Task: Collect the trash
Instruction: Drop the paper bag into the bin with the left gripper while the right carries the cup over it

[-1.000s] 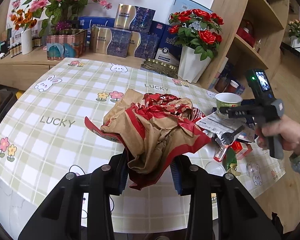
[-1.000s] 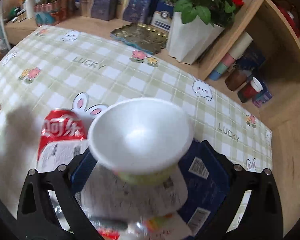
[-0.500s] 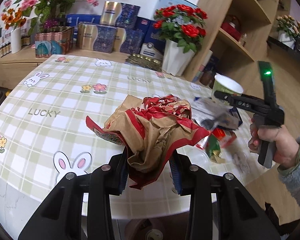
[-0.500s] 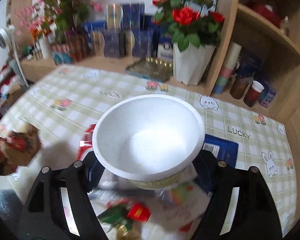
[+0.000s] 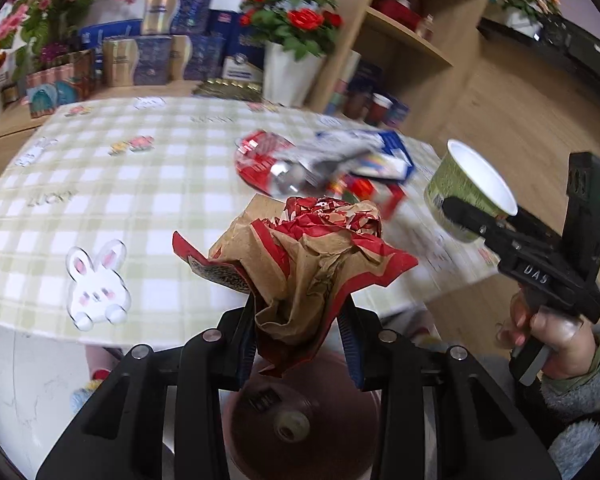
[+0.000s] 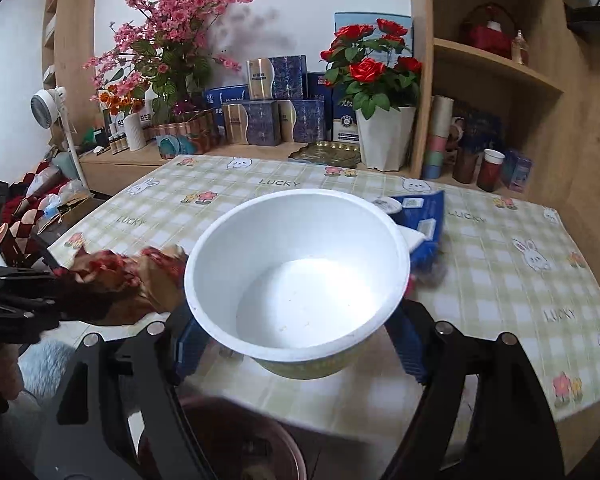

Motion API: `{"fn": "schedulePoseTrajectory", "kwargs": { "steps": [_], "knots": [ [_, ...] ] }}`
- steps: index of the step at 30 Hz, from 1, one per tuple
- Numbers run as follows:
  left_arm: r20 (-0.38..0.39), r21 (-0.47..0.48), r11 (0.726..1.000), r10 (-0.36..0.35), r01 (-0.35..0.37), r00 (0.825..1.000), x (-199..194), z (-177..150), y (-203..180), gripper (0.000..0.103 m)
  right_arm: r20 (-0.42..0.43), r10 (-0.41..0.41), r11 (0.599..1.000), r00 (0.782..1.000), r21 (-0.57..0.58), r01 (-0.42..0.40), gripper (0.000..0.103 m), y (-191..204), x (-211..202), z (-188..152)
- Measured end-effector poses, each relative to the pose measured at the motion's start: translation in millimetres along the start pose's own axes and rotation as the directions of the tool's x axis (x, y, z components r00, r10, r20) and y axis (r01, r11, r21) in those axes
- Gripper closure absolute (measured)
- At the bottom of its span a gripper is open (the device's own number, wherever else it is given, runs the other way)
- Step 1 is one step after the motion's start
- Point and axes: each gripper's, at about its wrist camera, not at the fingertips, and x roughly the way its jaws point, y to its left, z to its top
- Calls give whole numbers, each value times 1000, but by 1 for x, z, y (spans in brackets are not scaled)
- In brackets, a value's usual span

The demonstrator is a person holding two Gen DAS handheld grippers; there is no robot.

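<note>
While left fingers (image 5: 300, 332) pinch crumpled wrapper (image 5: 300, 264), right fingers (image 6: 296, 344) clamp paper bowl (image 6: 296, 272).

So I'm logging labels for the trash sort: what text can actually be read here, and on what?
"LUCKY": printed several times on the checked tablecloth.
"DAS": on the right tongs' black body.
Gift boxes, blue packet, red wrapper: print too small or blurred to read.

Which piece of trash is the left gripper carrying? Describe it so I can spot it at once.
Start at the checked tablecloth with bunnies, then come to its near edge. There the left gripper is shut on a crumpled brown paper bag with red trim. Unlike the smooth green cup in the right gripper, it is wrinkled and soft.
</note>
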Motion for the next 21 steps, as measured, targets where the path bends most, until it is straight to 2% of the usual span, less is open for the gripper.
{"fn": "schedulePoseTrajectory", "kwargs": {
  "steps": [3, 6, 11, 17, 21],
  "knots": [
    [-34, 54, 998, -23, 25, 999, 0, -19, -22, 68, 4, -5, 999, 1000, 46, 4, 26, -8, -24, -12],
    [-111, 82, 994, -63, 72, 992, 10, -41, -38, 68, 6, -21, 998, 1000, 56, 21, 26, -12, -42, -26],
    [-195, 142, 987, -51, 80, 979, 22, -69, -56, 68, -12, -18, 996, 1000, 83, 19, 26, -16, -58, -46],
    [-244, 175, 981, -42, 87, 969, 28, -85, -63, 68, -14, -8, 996, 1000, 93, 9, 26, -16, -66, -52],
    [-283, 174, 977, -68, 121, 957, 26, -88, -65, 68, -6, 2, 994, 1000, 106, -1, 26, -17, -68, -51]
  ]
}}
